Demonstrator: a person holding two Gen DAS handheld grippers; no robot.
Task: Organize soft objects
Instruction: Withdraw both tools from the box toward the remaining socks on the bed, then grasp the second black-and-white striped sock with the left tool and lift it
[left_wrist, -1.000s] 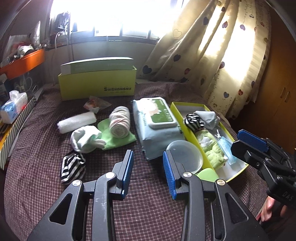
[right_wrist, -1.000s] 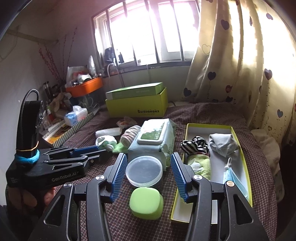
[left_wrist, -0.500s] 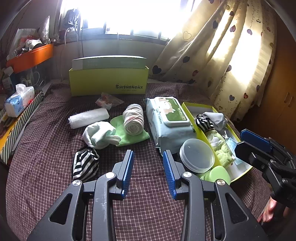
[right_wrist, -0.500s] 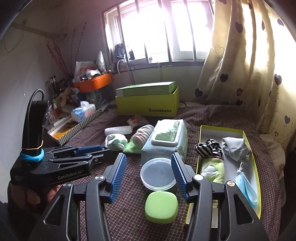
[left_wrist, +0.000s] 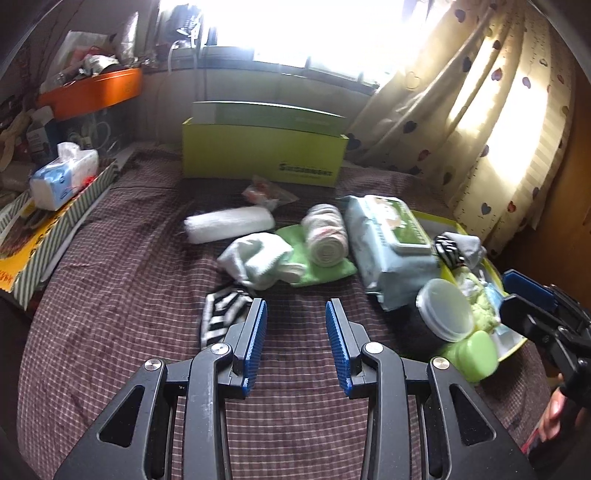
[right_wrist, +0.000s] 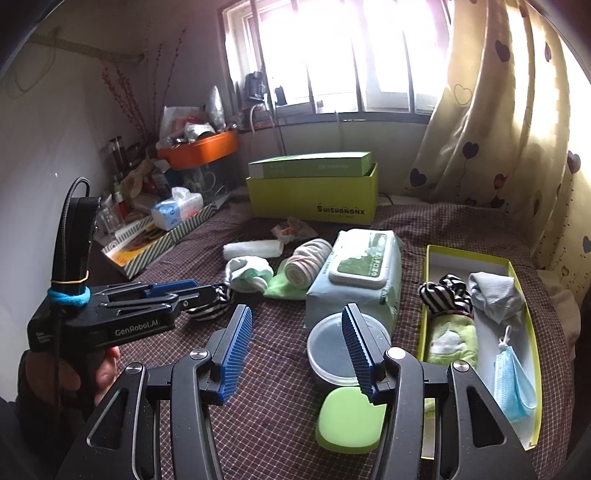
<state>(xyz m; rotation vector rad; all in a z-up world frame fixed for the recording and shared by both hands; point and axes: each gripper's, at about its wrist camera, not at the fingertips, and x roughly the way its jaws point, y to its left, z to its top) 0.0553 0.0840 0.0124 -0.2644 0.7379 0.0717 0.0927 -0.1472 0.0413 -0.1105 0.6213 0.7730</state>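
Hovering over a checked bedspread (left_wrist: 110, 295), the left hand-held gripper (left_wrist: 295, 332) holds its blue-padded jaws apart with only cloth between them. A striped sock (left_wrist: 221, 314) lies just beside its left fingertip, partly hidden by that finger. Ahead lie a white bundled sock (left_wrist: 255, 258), a green cloth (left_wrist: 325, 269) carrying a rolled pink-striped sock (left_wrist: 325, 236), and a white rolled towel (left_wrist: 229, 223). A wet-wipes pack (left_wrist: 388, 240) lies to their right.

The right hand-held gripper (right_wrist: 295, 347) also stands wide and empty above bare bedspread. A round clear-lidded container (right_wrist: 328, 354) sits partly behind its right finger, and a green soap-shaped case (right_wrist: 351, 421) lies just below that fingertip. Right of these, a shallow yellow-rimmed tray (right_wrist: 517, 280) holds a second striped sock (right_wrist: 443, 291), a grey sock (right_wrist: 495, 291), a green plush piece (right_wrist: 450, 336) and a blue face mask (right_wrist: 513, 384); its near end shows a bare white floor.

Open bedspread extends in front of and between both hand-held grippers. A lime-green box (right_wrist: 314, 203) closes the far side under the window, a striped tray with a tissue pack (right_wrist: 177, 210) borders the left edge, and a heart-patterned curtain (right_wrist: 498, 129) hangs along the right.
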